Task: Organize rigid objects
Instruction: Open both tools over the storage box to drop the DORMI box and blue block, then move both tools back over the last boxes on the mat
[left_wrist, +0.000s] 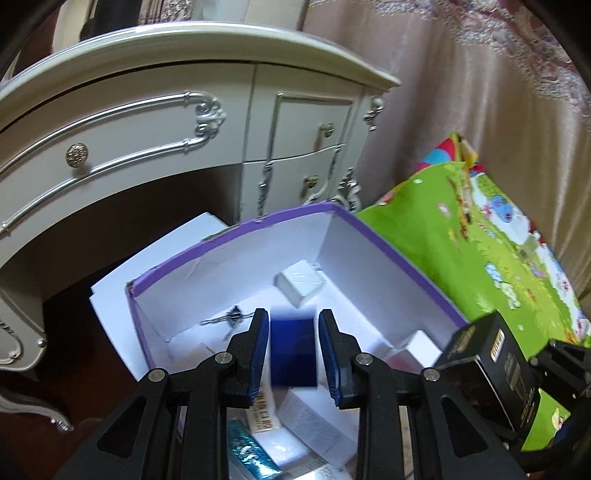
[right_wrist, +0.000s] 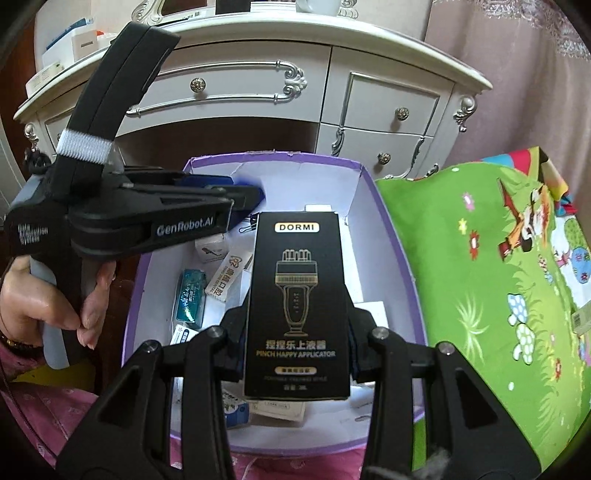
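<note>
Left wrist view: my left gripper (left_wrist: 293, 347) hangs over the purple-rimmed box (left_wrist: 236, 229). Its two blue-padded fingers (left_wrist: 260, 350) stand apart, with one blurred blue box (left_wrist: 293, 354) between them. A gap shows on each side of it, so the pads are released from it rather than pressing.

Right wrist view: my right gripper (right_wrist: 297, 332) is clenched on one black carton (right_wrist: 297, 306) marked DORMI, gripped at its two long sides and held above the same purple-rimmed box. The left gripper enters from the left, carried by one hand (right_wrist: 48, 299).

Contents of the purple-rimmed box, counted where legible: one teal packet (right_wrist: 190, 295), one long white carton with printed characters (right_wrist: 229, 277), one small white carton (right_wrist: 210, 248), one binder clip (right_wrist: 249, 225), and one white box (left_wrist: 301, 284) near the far corner. More white cartons lie partly hidden under the black carton; I cannot count them.

Surroundings: one white dresser (right_wrist: 258, 85) with four round knobs visible stands behind the box, and one green cartoon-printed mat (right_wrist: 480, 277) lies just beside it on the right.
</note>
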